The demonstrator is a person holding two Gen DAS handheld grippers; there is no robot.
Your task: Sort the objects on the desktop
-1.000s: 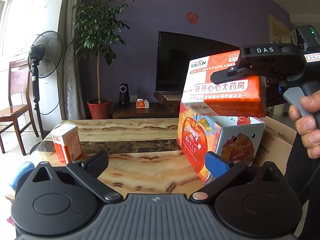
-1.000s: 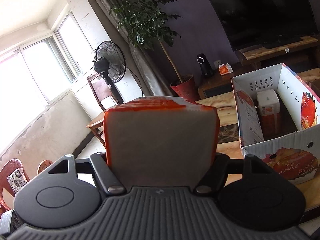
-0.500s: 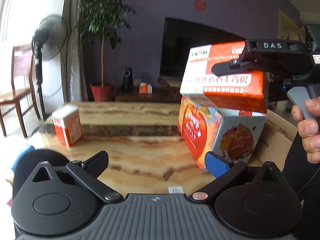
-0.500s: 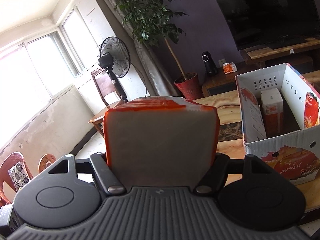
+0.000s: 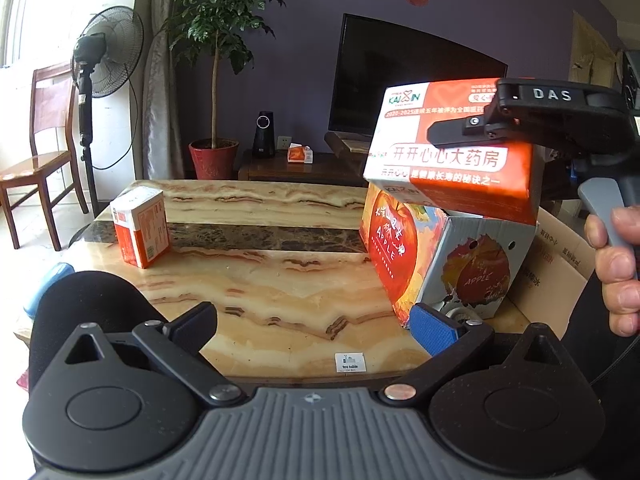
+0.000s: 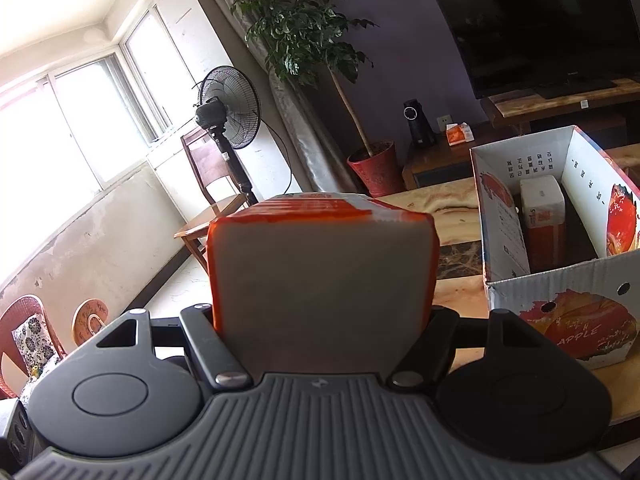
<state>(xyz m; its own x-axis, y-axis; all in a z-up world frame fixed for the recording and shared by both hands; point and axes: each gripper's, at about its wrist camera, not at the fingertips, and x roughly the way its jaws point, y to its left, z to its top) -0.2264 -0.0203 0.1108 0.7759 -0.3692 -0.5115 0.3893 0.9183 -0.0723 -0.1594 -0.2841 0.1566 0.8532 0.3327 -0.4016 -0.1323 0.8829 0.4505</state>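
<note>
Marble table (image 5: pixel 280 300): three orange boxes; one (image 5: pixel 452 168) clamped in right claw (image 6: pixel 320 320); left claw (image 5: pixel 316 328) apart.

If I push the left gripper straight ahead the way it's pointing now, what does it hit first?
Probably the marble tabletop: the open left gripper tilts down at bare surface. The small orange-and-white box stands off to the left, the apple carton to the right. Depth is hard to judge.

held carton (image 5: pixel 452 164): orange and white, grey end
apple box (image 5: pixel 448 264): white, red apple prints
small box (image 5: pixel 140 226): white over orange
table (image 5: pixel 260 292): cream marble, brown veins
left pad (image 5: pixel 434 328): blue
plant pot (image 5: pixel 213 159): red
</note>
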